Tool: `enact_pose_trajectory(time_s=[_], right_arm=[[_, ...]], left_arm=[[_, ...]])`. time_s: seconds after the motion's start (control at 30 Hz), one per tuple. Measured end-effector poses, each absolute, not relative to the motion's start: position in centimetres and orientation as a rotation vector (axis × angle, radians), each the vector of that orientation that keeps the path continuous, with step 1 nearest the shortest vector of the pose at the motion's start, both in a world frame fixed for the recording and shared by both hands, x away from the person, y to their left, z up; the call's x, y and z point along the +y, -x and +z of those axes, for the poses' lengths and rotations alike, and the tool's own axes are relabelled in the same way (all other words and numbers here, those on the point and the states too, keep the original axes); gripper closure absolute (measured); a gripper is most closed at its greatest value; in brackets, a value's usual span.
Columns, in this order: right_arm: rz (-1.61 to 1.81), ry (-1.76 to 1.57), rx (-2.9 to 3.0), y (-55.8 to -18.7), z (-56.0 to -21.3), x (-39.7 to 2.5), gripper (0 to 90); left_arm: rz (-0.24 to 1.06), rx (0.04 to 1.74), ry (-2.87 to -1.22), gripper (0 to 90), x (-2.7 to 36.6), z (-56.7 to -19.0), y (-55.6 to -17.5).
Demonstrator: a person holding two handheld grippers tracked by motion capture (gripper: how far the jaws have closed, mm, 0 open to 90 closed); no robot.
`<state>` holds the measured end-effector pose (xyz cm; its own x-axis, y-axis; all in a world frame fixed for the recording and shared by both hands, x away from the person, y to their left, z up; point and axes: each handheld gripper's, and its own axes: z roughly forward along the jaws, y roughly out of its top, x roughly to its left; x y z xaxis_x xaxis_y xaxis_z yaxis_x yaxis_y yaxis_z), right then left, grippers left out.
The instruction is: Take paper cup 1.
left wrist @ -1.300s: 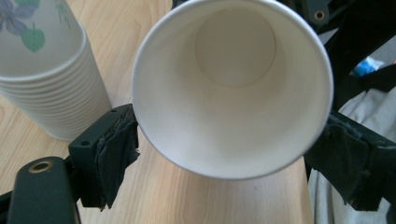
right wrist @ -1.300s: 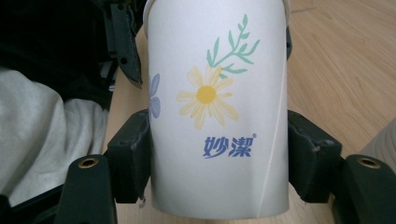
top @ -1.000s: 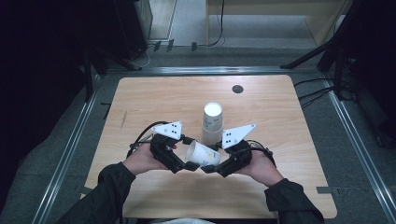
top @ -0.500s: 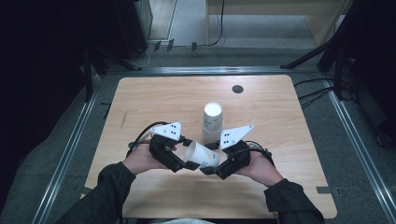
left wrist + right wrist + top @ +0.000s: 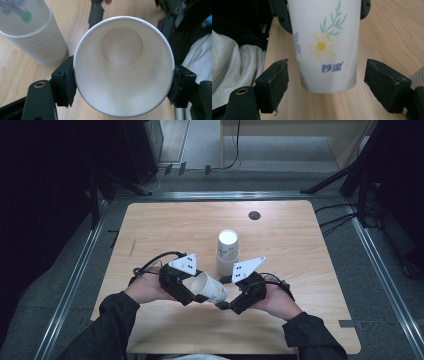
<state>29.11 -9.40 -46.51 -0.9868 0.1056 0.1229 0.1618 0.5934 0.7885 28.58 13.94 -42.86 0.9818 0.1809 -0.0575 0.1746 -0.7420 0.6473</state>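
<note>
Sideways, paper cup [image 5: 210, 288] clamped in left fingers [image 5: 66, 83], base between parted right fingers [image 5: 274, 82].

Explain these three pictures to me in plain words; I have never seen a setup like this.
A person sits at a wooden table holding a hand-operated two-jaw gripper in each hand; there is no robot arm. The high view looks down from above the person's side. The other two pictures come from cameras riding on the grippers, looking along their black jaws.

A stack of paper cups stands upside down at mid-table. The left gripper is clamped on both sides of a single paper cup near its rim; its camera looks straight into the open mouth. The right gripper faces the cup's flower-printed base end, jaws open on either side without touching it.
</note>
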Motion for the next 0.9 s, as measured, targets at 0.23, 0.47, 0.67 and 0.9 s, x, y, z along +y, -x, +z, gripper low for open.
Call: enact_pose_trajectory(time_s=[0.23,0.47,0.67,0.9], right_arm=[[-1.315,0.213,-2.765,-28.9,-47.4,-8.4,21.8],[-1.262,0.192,-2.776,-28.9,-48.2,-7.6,25.2],[-1.236,0.170,-2.786,-28.7,-48.4,-7.4,31.8],[-1.241,0.170,-2.795,-28.8,-48.3,-7.5,31.9]], left_arm=[[-0.002,0.232,-2.506,24.2,12.4,-43.7,-28.3],[-0.004,0.223,-2.542,24.1,11.7,-44.3,-28.2],[-0.007,0.217,-2.549,24.0,11.4,-44.5,-28.2],[-0.002,0.222,-2.523,18.6,11.6,-44.7,-28.4]])
